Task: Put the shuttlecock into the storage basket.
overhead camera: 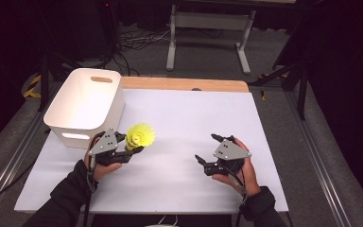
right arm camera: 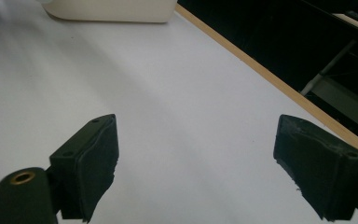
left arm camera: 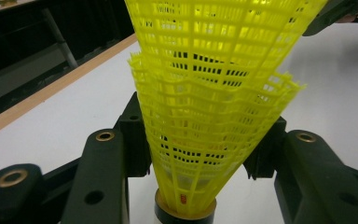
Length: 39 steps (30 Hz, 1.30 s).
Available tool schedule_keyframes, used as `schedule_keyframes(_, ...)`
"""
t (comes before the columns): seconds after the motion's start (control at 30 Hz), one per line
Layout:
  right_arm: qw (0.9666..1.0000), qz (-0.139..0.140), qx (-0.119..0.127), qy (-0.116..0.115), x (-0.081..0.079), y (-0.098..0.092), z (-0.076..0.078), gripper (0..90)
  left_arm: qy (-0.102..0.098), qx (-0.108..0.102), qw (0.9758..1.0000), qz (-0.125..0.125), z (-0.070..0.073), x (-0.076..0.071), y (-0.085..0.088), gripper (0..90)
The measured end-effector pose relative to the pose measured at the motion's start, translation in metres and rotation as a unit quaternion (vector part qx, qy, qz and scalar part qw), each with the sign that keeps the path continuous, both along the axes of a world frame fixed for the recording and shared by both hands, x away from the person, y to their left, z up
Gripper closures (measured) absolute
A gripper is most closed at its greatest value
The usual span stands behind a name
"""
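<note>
A yellow plastic shuttlecock (overhead camera: pixel 140 136) is held over the left part of the white table (overhead camera: pixel 184 113), next to the white bin. My left gripper (overhead camera: pixel 131 147) is shut on it. In the left gripper view the mesh skirt of the shuttlecock (left arm camera: pixel 214 102) rises between the two black jaws, which press on its lower sides, and its dark cork end is at the bottom. My right gripper (overhead camera: pixel 207 147) is low over the table at the right, open with its jaws wide apart. The right gripper view shows my right gripper (right arm camera: pixel 196 163) with bare white table between its pads.
A white plastic bin (overhead camera: pixel 86 105) with handle slots stands at the table's far left corner; the same bin (right arm camera: pixel 112 10) shows in the right gripper view. A wooden strip (overhead camera: pixel 184 84) runs along the far edge. Beyond it stand a metal frame (overhead camera: pixel 210 28) and cables on the floor.
</note>
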State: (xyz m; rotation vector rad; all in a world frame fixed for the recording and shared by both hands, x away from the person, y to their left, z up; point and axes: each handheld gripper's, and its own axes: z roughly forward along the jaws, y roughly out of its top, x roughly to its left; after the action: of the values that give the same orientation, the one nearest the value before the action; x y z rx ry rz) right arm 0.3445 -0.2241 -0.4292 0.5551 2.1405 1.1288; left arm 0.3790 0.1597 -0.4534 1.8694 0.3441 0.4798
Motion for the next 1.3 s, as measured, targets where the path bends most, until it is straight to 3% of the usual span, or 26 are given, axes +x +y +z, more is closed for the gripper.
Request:
schedule_keyframes(0.5,0.9999,-0.004,0.016,0.005,-0.002,-0.017,-0.021,15.3,-0.007,-0.005,1.0000,0.001,0.005,-0.005,0.004,52.8)
schedule_keyframes(0.97,0.9996,-0.012,0.021,0.012,-0.006,-0.020,-0.033,15.4,-0.021,-0.014,0.9996,0.016,0.015,-0.008,0.016,52.9)
schedule_keyframes(1.3,0.9996,-0.012,0.014,0.022,-0.004,-0.017,-0.037,15.4,-0.023,-0.033,0.9990,0.018,0.021,-0.009,0.028,52.6)
